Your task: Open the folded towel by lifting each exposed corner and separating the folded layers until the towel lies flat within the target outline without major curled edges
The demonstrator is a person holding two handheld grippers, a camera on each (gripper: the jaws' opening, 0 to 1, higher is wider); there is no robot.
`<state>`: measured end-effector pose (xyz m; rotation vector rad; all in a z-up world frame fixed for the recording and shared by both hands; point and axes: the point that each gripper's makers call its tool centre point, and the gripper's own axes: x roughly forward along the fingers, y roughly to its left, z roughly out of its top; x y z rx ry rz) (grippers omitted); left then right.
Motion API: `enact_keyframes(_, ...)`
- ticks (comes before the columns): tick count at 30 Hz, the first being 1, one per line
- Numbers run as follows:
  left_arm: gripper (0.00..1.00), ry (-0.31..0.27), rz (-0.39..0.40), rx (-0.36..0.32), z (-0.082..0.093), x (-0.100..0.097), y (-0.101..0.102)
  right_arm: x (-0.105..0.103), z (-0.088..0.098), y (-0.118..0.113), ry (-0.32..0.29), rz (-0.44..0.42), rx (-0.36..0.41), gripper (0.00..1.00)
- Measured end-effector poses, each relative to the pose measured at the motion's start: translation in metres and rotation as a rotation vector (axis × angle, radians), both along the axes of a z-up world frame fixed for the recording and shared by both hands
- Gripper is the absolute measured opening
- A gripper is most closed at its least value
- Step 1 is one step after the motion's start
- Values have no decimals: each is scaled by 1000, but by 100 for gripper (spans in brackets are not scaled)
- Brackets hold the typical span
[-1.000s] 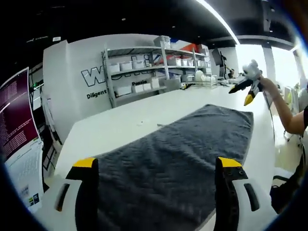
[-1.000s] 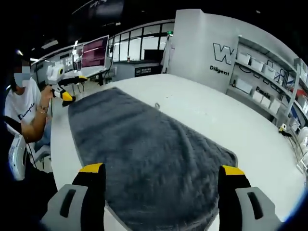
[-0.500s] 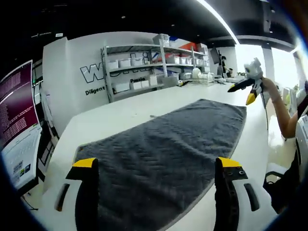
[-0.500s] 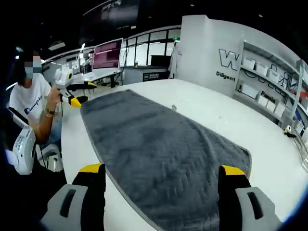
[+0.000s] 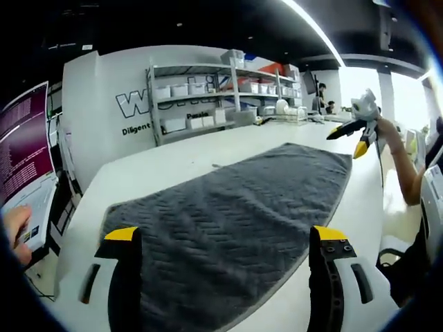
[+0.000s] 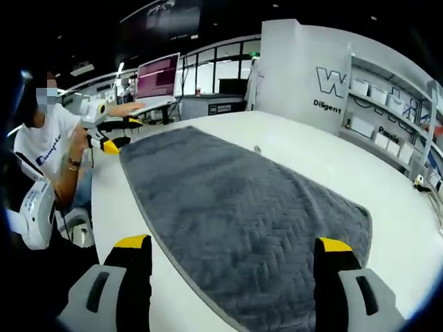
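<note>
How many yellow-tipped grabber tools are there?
2. The left gripper is held at one short end of the flat dark grey towel; the right gripper is at the opposite end. Each one's own fingers also rise in its own view.

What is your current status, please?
Both grippers open, empty, off the cloth. Dark grey textured towel spread flat on white table. Nothing in the way.

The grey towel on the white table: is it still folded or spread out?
Spread out. The grey towel lies as one flat layer along the white table, edges visible, with no stacked folds or lifted corners.
</note>
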<state>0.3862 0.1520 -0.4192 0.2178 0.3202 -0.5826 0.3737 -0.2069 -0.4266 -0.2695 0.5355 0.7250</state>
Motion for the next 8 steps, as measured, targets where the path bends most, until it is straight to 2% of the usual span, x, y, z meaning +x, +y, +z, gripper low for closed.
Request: enact_keyframes(8,99,20,-5,-12,-5,-1,-2,1,-2,2,4,4,7,99)
